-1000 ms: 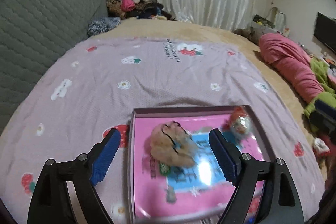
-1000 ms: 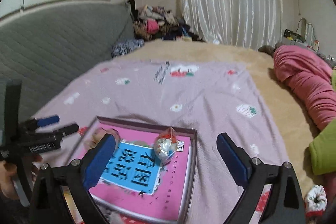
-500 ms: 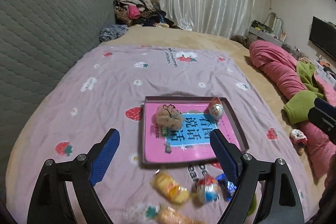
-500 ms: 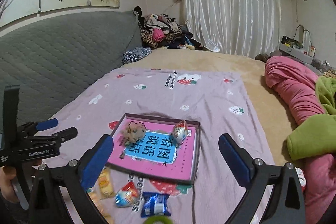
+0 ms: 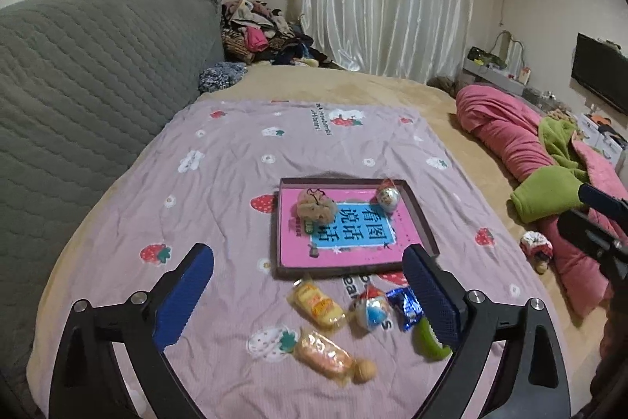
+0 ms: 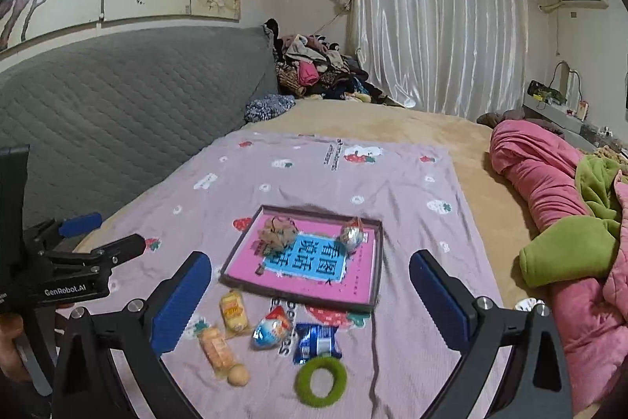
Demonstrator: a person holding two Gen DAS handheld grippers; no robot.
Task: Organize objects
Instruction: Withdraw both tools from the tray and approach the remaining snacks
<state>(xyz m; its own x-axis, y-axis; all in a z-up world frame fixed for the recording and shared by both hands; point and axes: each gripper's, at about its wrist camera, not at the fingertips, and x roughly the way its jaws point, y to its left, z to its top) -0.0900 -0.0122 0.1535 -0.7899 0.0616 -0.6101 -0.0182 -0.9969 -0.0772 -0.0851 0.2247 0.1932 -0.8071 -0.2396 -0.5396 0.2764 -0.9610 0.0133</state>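
While you hold both tools above the near end of the lilac strawberry-print sheet [image 5: 219, 191], your left gripper [image 5: 308, 295] has its blue pads spread wide apart with nothing between them, and your right gripper [image 6: 310, 295] is just as wide apart and bare. The shallow box tray [image 5: 422, 218] with the pink and blue printed bottom lies on the sheet ahead of you; inside it, a tan fuzzy scrunchie [image 5: 316, 209] sits at the far left and a foil-wrapped toy egg [image 5: 387, 200] at the far right corner, well apart from each other. Just outside the tray's near edge lie the loose things: a yellow snack packet [image 6: 233, 311], an orange snack packet [image 6: 215, 346] with a small round nut-like ball [image 6: 238, 376] touching its near end, a second wrapped egg [image 6: 271, 328], a blue candy wrapper [image 6: 317, 342] and, nearest you, a green fuzzy ring [image 6: 321, 381]. A rolled pink quilt [image 6: 549, 183] and a green blanket [image 6: 569, 254] lie on the bed to your right.
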